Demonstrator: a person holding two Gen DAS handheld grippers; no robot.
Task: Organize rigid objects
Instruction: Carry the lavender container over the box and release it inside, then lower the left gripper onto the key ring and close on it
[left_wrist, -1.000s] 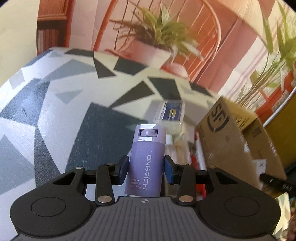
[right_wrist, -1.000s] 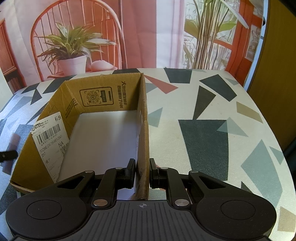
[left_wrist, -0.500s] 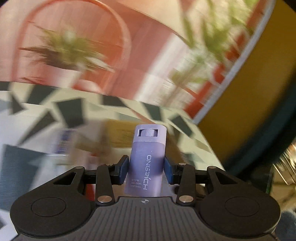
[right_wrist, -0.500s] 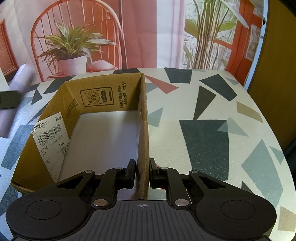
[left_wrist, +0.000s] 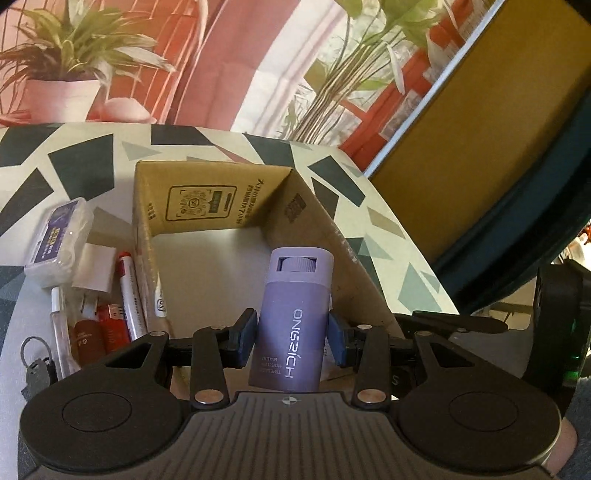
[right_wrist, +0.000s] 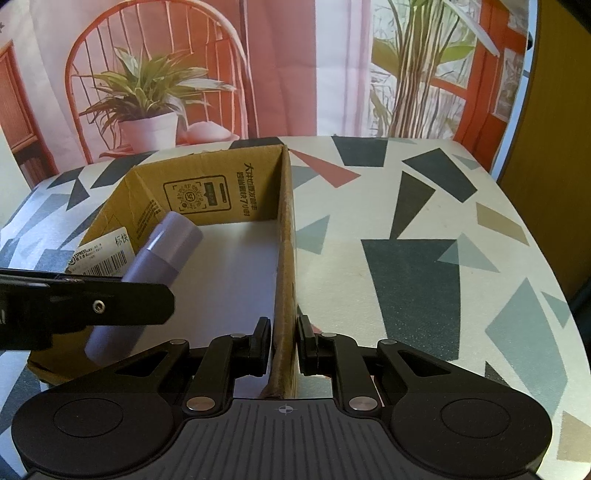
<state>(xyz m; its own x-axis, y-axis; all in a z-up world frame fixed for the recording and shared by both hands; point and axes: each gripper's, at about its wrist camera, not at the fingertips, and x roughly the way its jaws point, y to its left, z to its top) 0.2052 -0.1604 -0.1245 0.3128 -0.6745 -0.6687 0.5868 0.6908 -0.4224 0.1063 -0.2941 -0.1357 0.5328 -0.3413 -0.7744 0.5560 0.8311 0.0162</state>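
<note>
While small items (left_wrist: 92, 317) wait on the table left of the cardboard box (left_wrist: 207, 199), the left gripper (left_wrist: 291, 336), jaws closed on the purple balm tube (left_wrist: 293, 321), holds it tilted over the box's bare white floor, likely for dropping in. The right gripper (right_wrist: 283, 345) pinches the box's right wall, seemingly steadying it. Only the left view shows the waiting items; only the right shows the wall pinch.
</note>
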